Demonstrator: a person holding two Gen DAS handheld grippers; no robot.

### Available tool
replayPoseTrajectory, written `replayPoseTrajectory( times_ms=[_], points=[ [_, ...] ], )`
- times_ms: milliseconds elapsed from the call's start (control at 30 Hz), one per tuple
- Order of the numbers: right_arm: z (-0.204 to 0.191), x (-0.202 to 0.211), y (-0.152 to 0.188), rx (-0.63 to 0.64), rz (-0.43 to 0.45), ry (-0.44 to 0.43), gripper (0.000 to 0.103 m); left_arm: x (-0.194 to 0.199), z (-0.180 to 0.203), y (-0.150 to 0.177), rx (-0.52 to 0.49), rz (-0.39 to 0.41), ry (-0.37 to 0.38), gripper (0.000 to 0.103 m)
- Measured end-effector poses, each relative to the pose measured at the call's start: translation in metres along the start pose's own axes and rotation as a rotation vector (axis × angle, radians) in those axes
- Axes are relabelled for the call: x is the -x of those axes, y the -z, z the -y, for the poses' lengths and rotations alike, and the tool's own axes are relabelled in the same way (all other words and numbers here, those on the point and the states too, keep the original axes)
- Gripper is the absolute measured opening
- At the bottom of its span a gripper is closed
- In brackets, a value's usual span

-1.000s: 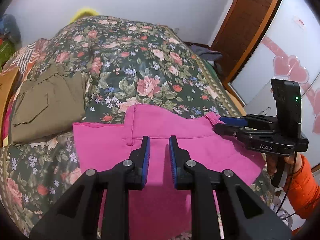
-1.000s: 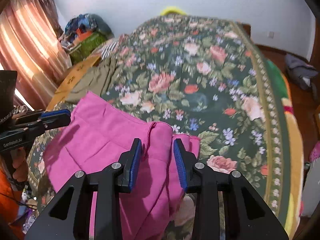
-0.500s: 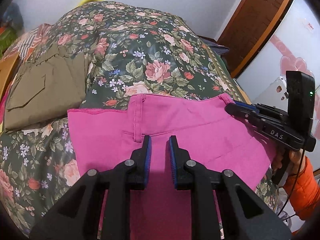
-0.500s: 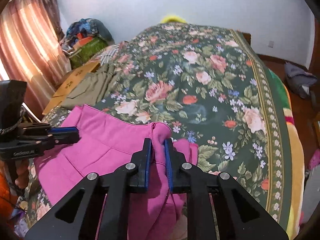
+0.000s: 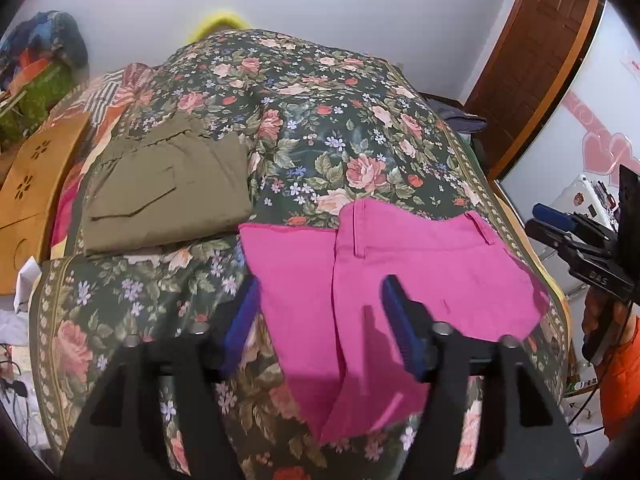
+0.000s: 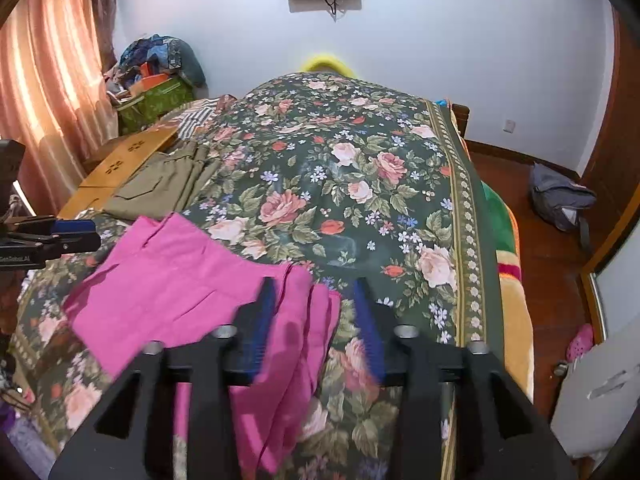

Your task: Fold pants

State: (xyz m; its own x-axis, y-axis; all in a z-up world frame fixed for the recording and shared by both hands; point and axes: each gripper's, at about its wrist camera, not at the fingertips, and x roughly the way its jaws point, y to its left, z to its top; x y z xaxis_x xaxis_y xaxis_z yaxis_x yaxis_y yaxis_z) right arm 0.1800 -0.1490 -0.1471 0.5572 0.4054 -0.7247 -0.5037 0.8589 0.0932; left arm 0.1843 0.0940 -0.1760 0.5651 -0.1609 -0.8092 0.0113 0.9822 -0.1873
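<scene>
Pink pants (image 5: 400,272) lie flat on the floral bedspread near the bed's foot, waistband toward the far side, legs hanging over the near edge. My left gripper (image 5: 320,316) is open and empty, hovering above the pants' left part. My right gripper (image 6: 316,320) is open and empty, above the bunched right edge of the pants (image 6: 180,280). The right gripper shows at the right of the left wrist view (image 5: 560,228). The left gripper shows at the left of the right wrist view (image 6: 68,236).
Folded olive pants (image 5: 168,192) lie on the bed's left side (image 6: 168,184). A wooden board (image 5: 32,188) leans beside them. The floral bedspread (image 6: 340,184) stretches beyond. A grey bag (image 6: 560,196) sits on the floor at right.
Both grippers were shut on the pink pants half a second ago. Both have opened, let go and pulled back. The pants now lie on the bed.
</scene>
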Motion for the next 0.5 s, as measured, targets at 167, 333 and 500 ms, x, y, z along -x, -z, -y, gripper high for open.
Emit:
replayPoseTrajectory(
  times_ms=[167, 333, 500],
  points=[
    [-0.007, 0.001, 0.010, -0.008, -0.035, -0.052, 0.062, -0.008, -0.002, 0.015, 0.035, -0.040, 0.047, 0.086],
    [-0.009, -0.019, 0.024, -0.044, -0.130, -0.091, 0.066, -0.032, -0.005, 0.026, 0.082, -0.121, 0.073, 0.087],
    [-0.003, -0.033, 0.035, -0.083, -0.179, -0.126, 0.068, -0.044, -0.010, 0.031, 0.119, -0.131, 0.109, 0.087]
  ],
)
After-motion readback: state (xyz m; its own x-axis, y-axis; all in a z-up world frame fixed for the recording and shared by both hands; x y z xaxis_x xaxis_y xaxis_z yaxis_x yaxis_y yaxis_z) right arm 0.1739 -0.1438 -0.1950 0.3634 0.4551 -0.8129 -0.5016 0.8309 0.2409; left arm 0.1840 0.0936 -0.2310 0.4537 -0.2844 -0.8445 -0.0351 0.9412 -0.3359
